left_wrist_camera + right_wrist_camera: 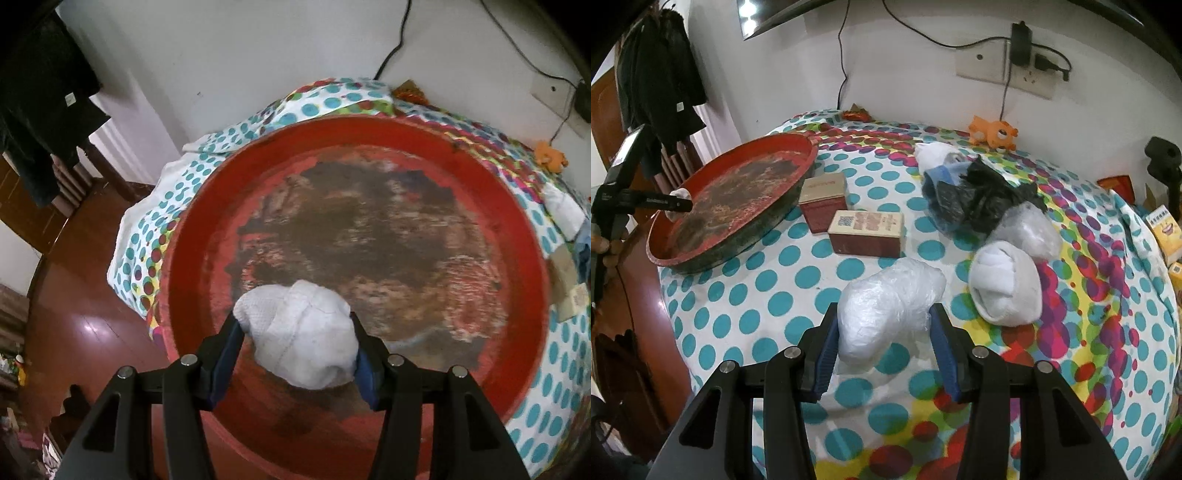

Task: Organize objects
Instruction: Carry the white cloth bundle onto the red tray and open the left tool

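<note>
My left gripper is shut on a white rolled cloth bundle, held over the near part of a round red tray with a worn, dark bottom. In the right wrist view the same gripper and bundle hang over the tray's left side. My right gripper is shut on a plastic-wrapped white bundle, close over the polka-dot sheet.
On the sheet lie a rolled white sock, a second plastic-wrapped bundle, a black bag, two red-and-beige boxes beside the tray, and an orange toy by the wall. Yellow boxes stand at the right edge.
</note>
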### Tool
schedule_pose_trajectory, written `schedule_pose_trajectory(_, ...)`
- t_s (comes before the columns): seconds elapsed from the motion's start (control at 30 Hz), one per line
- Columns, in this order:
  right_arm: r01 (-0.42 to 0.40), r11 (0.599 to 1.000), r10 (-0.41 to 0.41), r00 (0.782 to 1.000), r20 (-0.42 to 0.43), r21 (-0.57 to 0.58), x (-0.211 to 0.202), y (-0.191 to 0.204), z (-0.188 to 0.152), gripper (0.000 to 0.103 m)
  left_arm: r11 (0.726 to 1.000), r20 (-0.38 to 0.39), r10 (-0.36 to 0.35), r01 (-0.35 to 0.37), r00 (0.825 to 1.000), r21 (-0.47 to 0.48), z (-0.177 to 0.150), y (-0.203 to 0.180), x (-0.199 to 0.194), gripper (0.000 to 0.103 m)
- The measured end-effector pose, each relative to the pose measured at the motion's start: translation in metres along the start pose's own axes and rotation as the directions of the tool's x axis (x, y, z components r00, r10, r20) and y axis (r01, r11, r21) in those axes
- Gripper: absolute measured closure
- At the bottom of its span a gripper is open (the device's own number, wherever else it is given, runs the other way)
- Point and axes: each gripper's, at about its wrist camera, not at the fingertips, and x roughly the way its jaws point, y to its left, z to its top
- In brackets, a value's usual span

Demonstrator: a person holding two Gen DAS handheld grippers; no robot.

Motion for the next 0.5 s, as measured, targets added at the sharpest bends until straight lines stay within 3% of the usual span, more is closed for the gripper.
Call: schedule_pose_trajectory(0.5, 0.014, 0.997, -0.014, 1.0, -0.009, -0.072, 0.009, 0.035, 0.015, 0.058, 0.999, -0.007, 0.023, -0.023, 1.0, -0.033, -0.006, 0.031, 0.018, 0.043)
